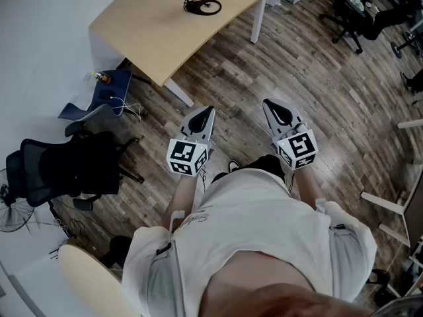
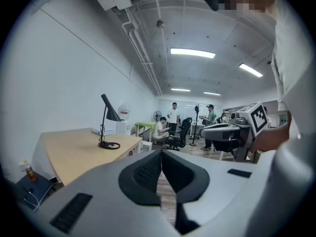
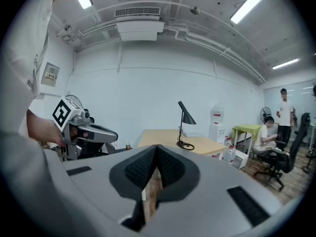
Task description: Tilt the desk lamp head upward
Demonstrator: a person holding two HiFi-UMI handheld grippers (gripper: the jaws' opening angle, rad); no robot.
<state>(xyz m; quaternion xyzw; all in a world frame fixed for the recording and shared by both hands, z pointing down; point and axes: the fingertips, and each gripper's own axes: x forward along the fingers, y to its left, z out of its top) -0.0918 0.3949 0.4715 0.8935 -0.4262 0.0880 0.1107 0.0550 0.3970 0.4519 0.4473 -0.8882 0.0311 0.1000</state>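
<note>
A black desk lamp with a cone head pointing down stands on a ring base on the light wooden desk, far ahead of me. In the right gripper view the lamp rises at the desk's far end. My left gripper and right gripper are held side by side over the wood floor, well short of the desk. Both are shut, the left gripper's and the right gripper's tips meeting with nothing between them.
A black office chair and a blue bag with cables sit left of the desk. More chairs and white furniture stand at the right. People are at the room's far end, near a green table.
</note>
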